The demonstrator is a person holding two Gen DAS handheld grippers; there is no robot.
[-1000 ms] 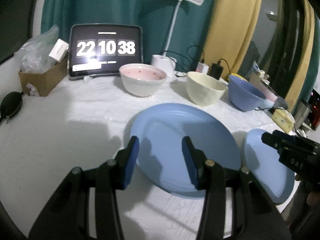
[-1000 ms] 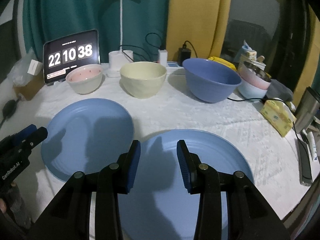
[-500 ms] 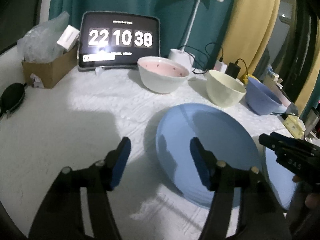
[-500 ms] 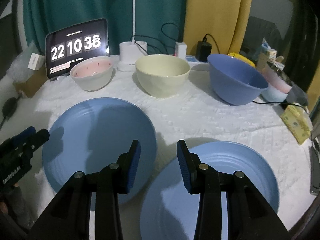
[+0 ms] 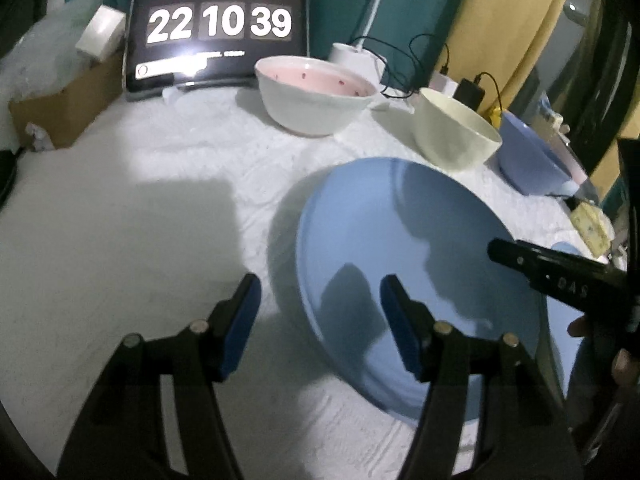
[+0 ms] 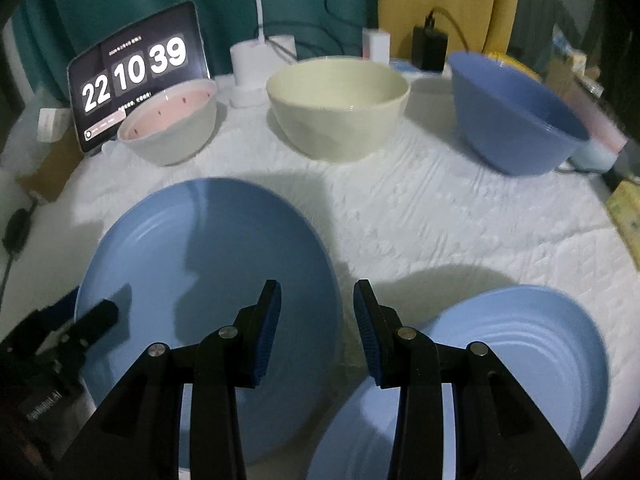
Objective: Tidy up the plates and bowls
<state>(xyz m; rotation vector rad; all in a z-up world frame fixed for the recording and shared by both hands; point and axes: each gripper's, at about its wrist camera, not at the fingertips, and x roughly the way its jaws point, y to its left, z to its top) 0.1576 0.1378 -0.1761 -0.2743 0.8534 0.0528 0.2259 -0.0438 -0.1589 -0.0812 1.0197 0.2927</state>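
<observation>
My left gripper (image 5: 320, 320) gapes, empty, straddling the big plate's (image 5: 400, 248) left rim; my right gripper (image 6: 317, 326) hangs unclenched over its right rim. Pinching from both sides could skid or tip it.

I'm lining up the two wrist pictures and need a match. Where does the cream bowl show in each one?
Left wrist view: the cream bowl is upper right, between the pink bowl and the blue bowl.
Right wrist view: the cream bowl is upper centre, again between the pink bowl and the blue bowl.
Shared landmark: the clock screen behind the pink bowl.
</observation>
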